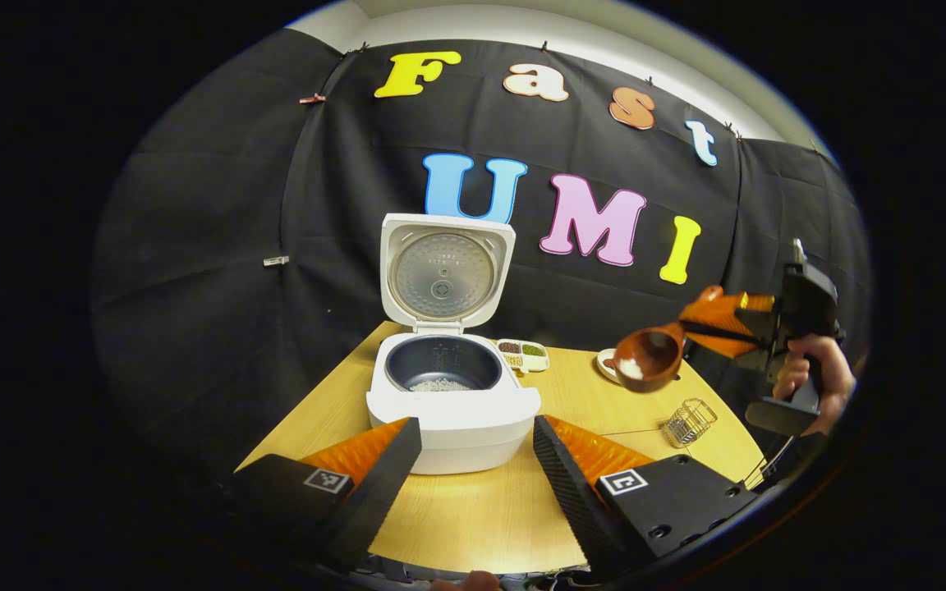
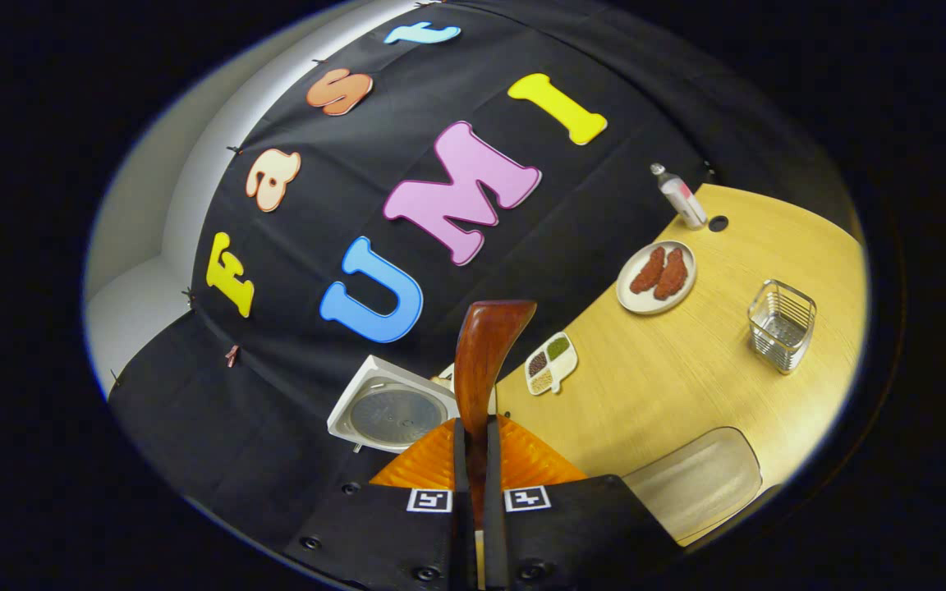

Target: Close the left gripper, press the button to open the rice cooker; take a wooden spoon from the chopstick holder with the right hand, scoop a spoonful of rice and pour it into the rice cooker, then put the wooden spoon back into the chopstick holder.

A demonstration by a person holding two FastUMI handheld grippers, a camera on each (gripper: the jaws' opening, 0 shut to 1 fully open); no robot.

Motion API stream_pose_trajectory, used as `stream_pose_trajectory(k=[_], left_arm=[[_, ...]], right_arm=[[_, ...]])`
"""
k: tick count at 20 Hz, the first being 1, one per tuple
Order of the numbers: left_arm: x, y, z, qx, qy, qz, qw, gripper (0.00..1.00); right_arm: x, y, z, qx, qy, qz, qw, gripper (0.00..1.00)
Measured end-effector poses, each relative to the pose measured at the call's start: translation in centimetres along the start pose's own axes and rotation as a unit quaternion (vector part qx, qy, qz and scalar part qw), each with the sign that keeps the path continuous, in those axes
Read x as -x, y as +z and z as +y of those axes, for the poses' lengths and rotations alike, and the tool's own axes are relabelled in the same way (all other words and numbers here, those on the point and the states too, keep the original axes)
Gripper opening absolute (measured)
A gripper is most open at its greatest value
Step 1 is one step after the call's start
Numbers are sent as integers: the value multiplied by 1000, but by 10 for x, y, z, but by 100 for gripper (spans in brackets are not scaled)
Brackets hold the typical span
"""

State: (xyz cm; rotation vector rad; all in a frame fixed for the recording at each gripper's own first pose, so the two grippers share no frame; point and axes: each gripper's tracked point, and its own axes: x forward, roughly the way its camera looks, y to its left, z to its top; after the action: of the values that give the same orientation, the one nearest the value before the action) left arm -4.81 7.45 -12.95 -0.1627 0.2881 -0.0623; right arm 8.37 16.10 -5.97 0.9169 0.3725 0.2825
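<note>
Left tool (image 1: 473,460): its fingers stand wide apart, empty, low over the near edge of the desk (image 1: 473,517) in front of the rice cooker (image 1: 452,402).
Right tool (image 2: 473,460): clamped together on the handle of the wooden spoon (image 2: 481,361); in the left gripper view it hangs above the desk's right side, held by a hand (image 1: 810,369).
Rice cooker: lid (image 1: 444,275) stands open and upright; a little rice lies in the dark inner pot (image 1: 440,365).
Spoon bowl: carries a small heap of rice, well to the right of the pot, not yet over it.
Chopstick holder (image 2: 781,324): a wire basket near the right edge of the desk, empty.
Step, as I judge it: carrying the scoop towards the pot.
Risk: the spoon looks tilted, so grains could spill onto the desk before the pot; a fast swing or a twist of the thin handle between the fingers would cause it. Tipping too early would land rice on the cooker's rim.
</note>
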Motion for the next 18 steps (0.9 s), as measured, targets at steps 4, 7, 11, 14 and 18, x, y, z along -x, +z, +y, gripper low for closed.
stream_pose_trajectory(k=[4,7,11,14,18], left_arm=[[3,-5,7,8,-2,4,1000,95],[8,-11,13,15,-2,8,1000,95],[13,-15,27,16,3,11,1000,95],[14,-16,38,16,9,10,1000,95],[13,-19,50,30,14,14,999,95]], right_arm=[[-32,-11,45,15,4,-1,1000,8],[-56,-29,65,37,-4,-3,999,8],[-87,-59,88,69,-3,3,998,8],[-111,-76,103,104,-2,4,995,8],[-144,-92,113,156,-6,-2,988,8]])
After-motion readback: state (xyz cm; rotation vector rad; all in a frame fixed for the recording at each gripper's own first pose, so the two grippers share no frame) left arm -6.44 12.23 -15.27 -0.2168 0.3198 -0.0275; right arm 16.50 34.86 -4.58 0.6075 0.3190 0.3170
